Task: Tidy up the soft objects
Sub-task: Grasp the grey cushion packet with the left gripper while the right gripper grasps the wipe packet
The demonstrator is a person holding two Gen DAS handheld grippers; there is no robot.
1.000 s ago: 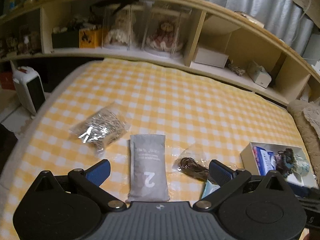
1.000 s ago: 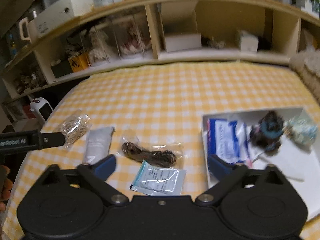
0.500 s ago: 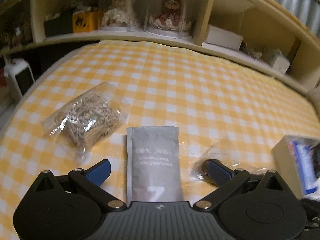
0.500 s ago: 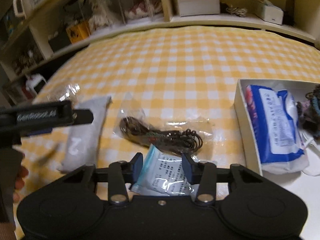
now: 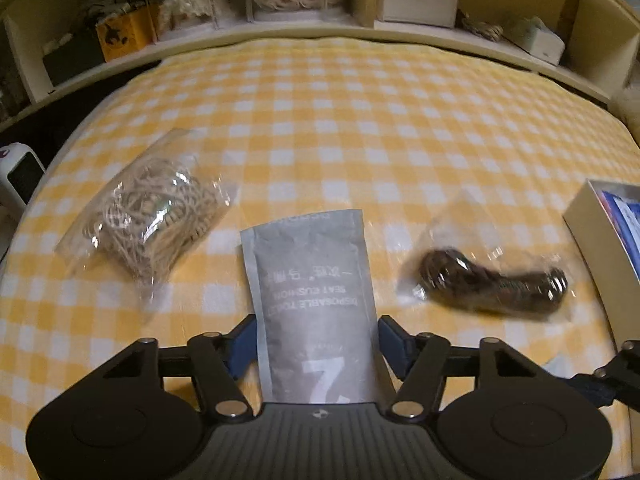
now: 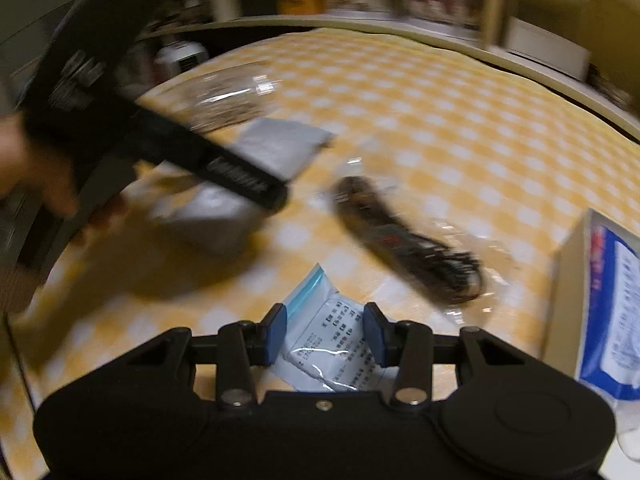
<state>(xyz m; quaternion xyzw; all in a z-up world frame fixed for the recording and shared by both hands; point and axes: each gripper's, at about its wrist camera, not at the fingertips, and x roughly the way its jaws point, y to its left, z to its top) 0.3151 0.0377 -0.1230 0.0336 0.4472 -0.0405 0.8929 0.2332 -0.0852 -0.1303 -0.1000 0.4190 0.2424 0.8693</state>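
Observation:
On the yellow checked cover lies a grey pouch (image 5: 312,272) marked with a big 2. My left gripper (image 5: 318,344) straddles its near end and its jaws are closing, the blue pads touching both edges. A clear bag of beige cord (image 5: 152,216) lies to the left, and a clear bag of dark beads (image 5: 492,284) to the right. In the right wrist view my right gripper (image 6: 325,332) is shut on a small zip bag (image 6: 332,340) holding a white printed sheet. The grey pouch (image 6: 280,148) and bead bag (image 6: 404,240) lie beyond it, blurred.
A white box (image 5: 580,216) at the right edge holds a blue and white pack (image 6: 616,320). Wooden shelves (image 5: 360,28) with dolls and boxes run along the back. A white heater (image 5: 20,172) stands off the left side. A hand (image 6: 24,168) holds the left tool.
Both grippers have come down towards the cover. The left jaws went from wide open to narrow around the grey pouch. The right jaws closed on the zip bag and the tool rolled.

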